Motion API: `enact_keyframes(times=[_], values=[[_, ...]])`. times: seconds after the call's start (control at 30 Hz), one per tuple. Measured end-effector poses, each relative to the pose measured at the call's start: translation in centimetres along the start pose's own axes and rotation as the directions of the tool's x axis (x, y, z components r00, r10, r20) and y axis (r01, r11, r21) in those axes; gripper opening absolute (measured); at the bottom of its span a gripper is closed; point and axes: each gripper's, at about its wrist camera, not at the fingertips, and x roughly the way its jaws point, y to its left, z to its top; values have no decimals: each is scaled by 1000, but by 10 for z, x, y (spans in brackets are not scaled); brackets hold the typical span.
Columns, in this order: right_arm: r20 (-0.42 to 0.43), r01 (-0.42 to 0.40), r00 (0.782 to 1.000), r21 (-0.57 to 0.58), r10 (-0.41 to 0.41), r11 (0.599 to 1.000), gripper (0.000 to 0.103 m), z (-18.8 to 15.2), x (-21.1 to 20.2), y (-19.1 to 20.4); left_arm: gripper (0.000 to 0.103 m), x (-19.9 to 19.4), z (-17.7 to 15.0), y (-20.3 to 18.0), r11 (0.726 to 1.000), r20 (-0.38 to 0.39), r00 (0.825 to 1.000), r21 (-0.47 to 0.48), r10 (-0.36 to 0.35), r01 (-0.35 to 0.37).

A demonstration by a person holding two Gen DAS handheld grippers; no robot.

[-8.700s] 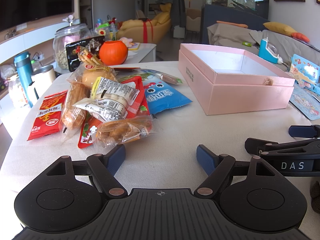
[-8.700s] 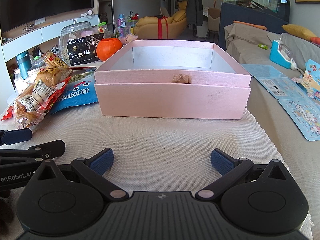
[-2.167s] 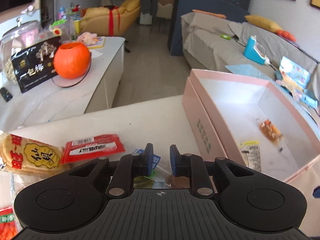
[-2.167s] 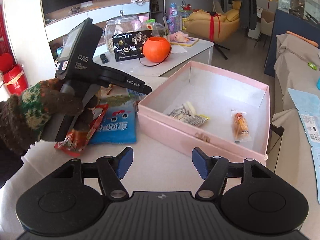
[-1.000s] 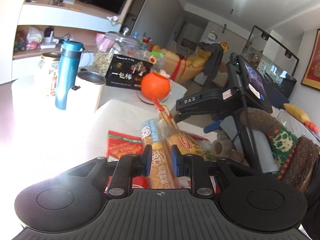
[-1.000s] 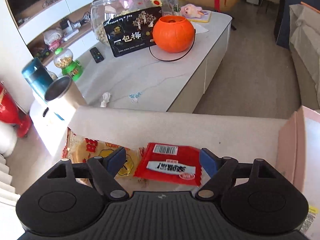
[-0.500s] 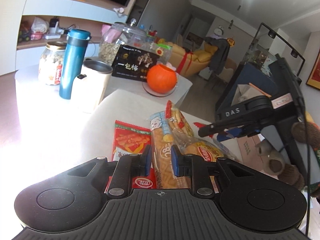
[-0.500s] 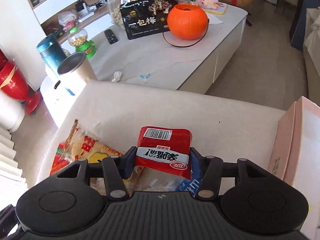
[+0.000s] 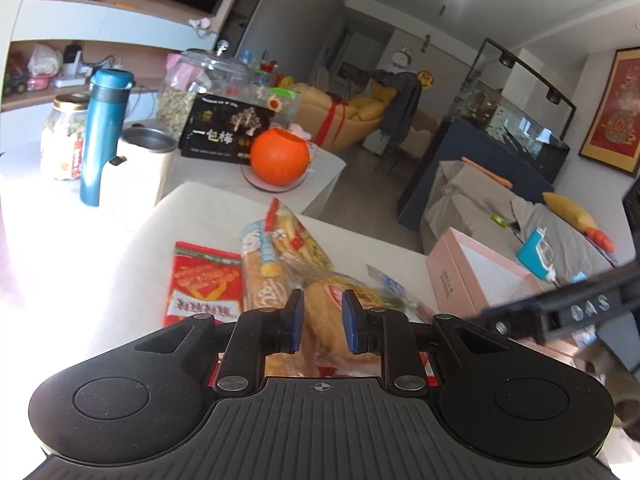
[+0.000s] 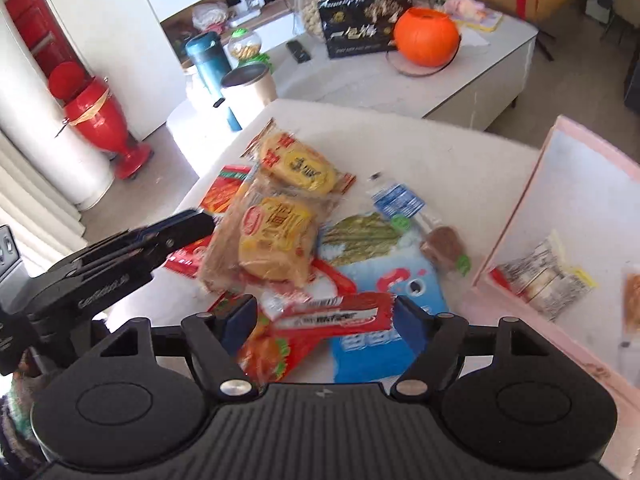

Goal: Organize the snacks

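My left gripper (image 9: 320,326) is shut on a clear bag of yellow pastries (image 9: 324,316), seen from above in the right wrist view (image 10: 268,242). My right gripper (image 10: 326,316) is shut on a red snack packet (image 10: 336,316) and holds it above the pile. A pink box (image 10: 560,216) at the right holds a striped packet (image 10: 540,280) and an orange snack (image 10: 632,300). A rice cracker bag (image 10: 296,164), a blue bag (image 10: 380,344) and a red packet (image 9: 206,284) lie on the table.
An orange pumpkin pot (image 9: 280,156), a black box (image 9: 224,132), a glass jar (image 9: 188,88), a blue flask (image 9: 102,136) and a cream mug (image 9: 136,176) stand behind the pile. A red vase (image 10: 100,120) stands on the floor at left.
My right gripper has lifted and pulled back with the red packet, now seen wider apart around it. My left gripper stays shut on the pastry bag and has shifted slightly toward the box.
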Motion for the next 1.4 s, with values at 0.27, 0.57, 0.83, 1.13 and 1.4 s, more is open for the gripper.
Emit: enact_keyframes(times=[0.27, 0.57, 0.83, 1.13, 1.4], values=[[15, 60, 998, 72, -61, 996, 75, 55, 52, -31, 23, -8, -34, -28, 996, 0, 997, 48, -81, 81], [-9, 189, 982, -22, -190, 982, 32, 55, 83, -26, 23, 6, -46, -14, 999, -49, 998, 32, -34, 36], [-104, -9, 995, 2, 9, 1000, 19, 15, 55, -3, 23, 1, -45, -14, 998, -44, 998, 32, -46, 47], [25, 178, 984, -56, -176, 982, 71, 66, 64, -13, 23, -1, -56, -41, 988, -153, 985, 118, -81, 99], [-42, 201, 979, 28, -200, 979, 61, 77, 121, -34, 23, -14, -46, -15, 996, -120, 992, 69, -50, 58]])
